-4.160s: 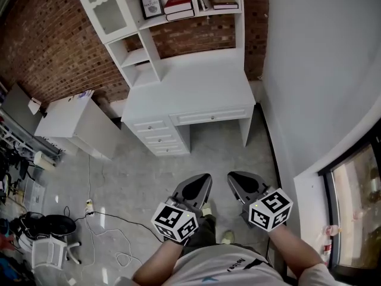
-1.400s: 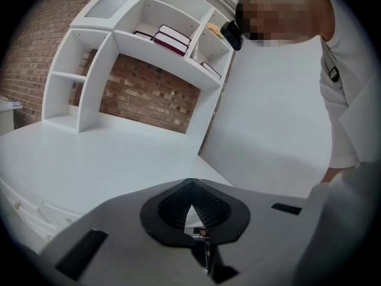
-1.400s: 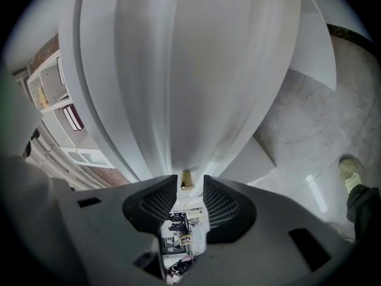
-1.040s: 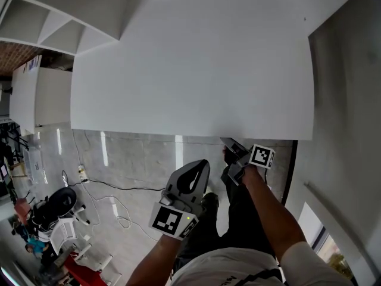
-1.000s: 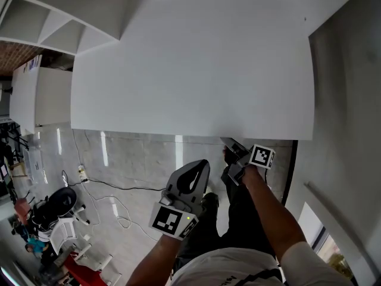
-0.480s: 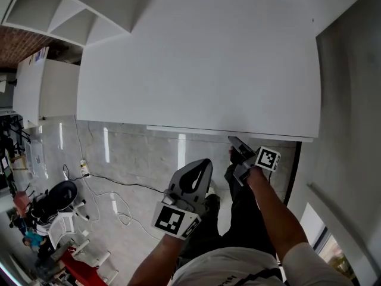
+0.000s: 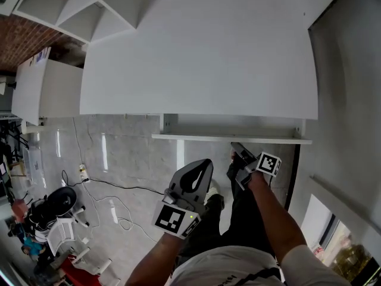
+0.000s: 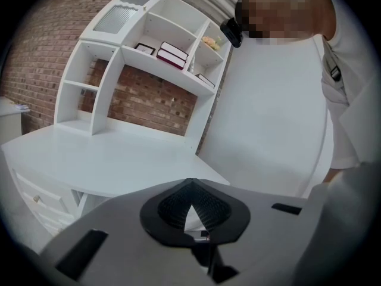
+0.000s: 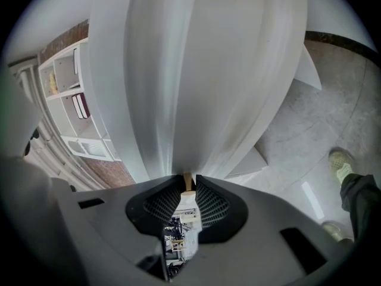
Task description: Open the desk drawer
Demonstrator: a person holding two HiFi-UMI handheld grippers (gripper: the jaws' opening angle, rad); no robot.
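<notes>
The white desk top (image 7: 196, 58) fills the upper head view. Below its front edge the drawer (image 7: 226, 137) stands partly pulled out, its front a thin white strip. My right gripper (image 7: 236, 149) is at that front, right of the middle. In the right gripper view the drawer front (image 9: 178, 88) fills the frame, and the pads are shut on its small tan knob (image 9: 188, 181). My left gripper (image 7: 201, 165) hangs in the air below the drawer, apart from it. Its jaws are shut on nothing, and it (image 8: 189, 188) looks across the desk.
A white shelf unit (image 7: 89, 5) with books (image 8: 172, 52) stands on the desk's far side. A low white cabinet (image 7: 36, 88) is at the left, with cables (image 7: 113, 189) and a black stool (image 7: 50, 204) on the grey floor. A white wall (image 7: 351, 100) closes the right.
The drawer has slid out from under the desk top towards me, with the right gripper moving back with its front. The left gripper has shifted back a little too.
</notes>
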